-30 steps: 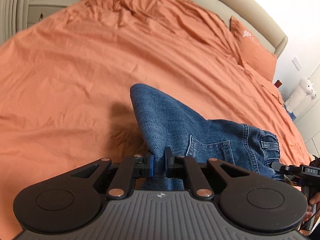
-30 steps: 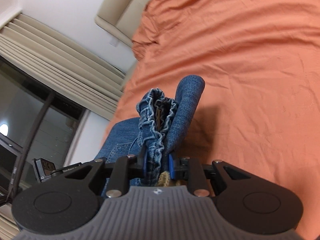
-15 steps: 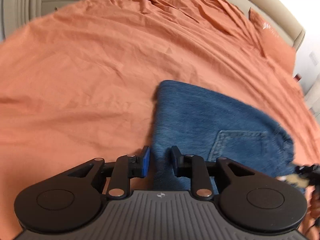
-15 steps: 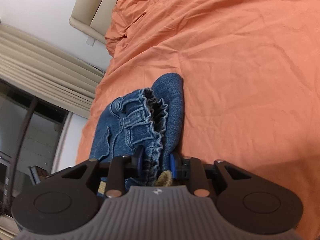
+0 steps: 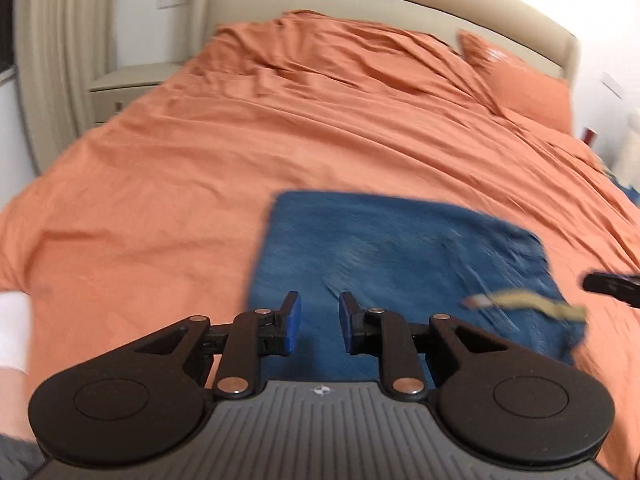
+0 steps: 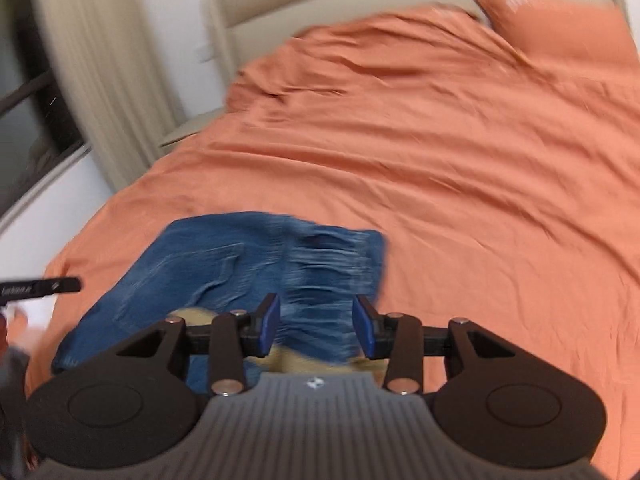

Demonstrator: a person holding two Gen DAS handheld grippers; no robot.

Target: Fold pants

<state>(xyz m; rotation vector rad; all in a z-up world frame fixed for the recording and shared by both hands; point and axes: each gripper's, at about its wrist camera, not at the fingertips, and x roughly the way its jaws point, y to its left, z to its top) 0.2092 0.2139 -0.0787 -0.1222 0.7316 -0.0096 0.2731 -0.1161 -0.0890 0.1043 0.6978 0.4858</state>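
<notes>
Jeans (image 5: 384, 256), folded, flat on orange sheet (image 5: 168, 184) (blurred). Left gripper (image 5: 319, 322) closing on nothing; right gripper (image 6: 316, 324) opening, released, over waistband. Pillow (image 5: 520, 84), headboard (image 5: 360, 0) beyond.

A bed (image 5: 280, 152) is covered by an orange sheet. A beige headboard (image 5: 360, 4), curtains (image 6: 104, 80) and a nightstand (image 5: 128, 84) are seen.

Place was a home bedroom. Big bed (image 5: 200, 184) w/ rumpled orange sheet took up most of both views, a matching orange pillow (image 5: 524, 84) up by the padded beige headboard (image 5: 360, 0). Beige bedside cabinet (image 5: 128, 88) stood next to it, pleated cream curtains (image 6: 100, 80) hung over a dark window (image 6: 24, 132); walls were plain white.
</notes>
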